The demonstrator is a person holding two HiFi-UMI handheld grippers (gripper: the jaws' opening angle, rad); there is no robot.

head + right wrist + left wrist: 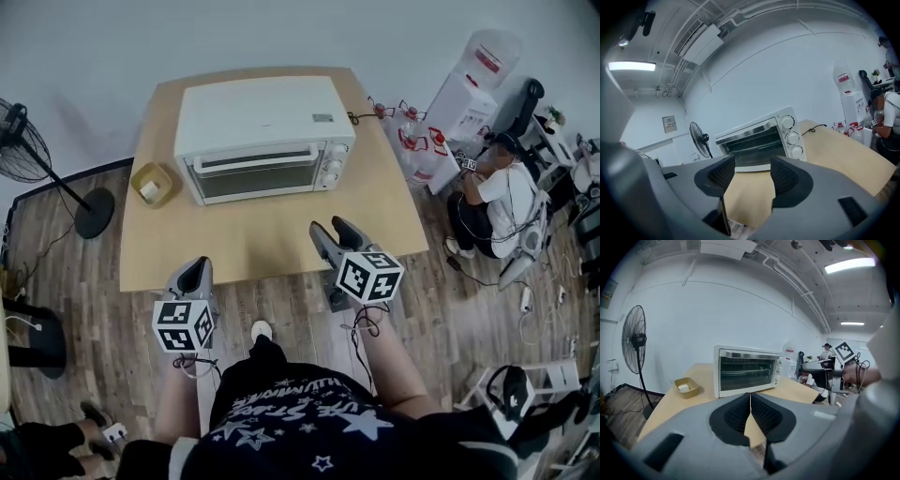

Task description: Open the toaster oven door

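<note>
Touched nothing of the toaster oven [267,136], well ahead of both tools at the far side of the table [272,246], with its door [262,178] shut and handle [255,157] free. Held the left gripper [750,399] pinched closed on nothing and the right gripper [753,168] spread wide, empty, pointed at the door. Judged the whole task still left: reaching, catching the handle, pulling down.

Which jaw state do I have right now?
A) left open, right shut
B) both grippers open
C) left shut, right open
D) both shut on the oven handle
C: the left gripper shows its jaws pressed together with nothing between them, while the right gripper has its jaws apart, empty, short of the closed toaster oven door.
</note>
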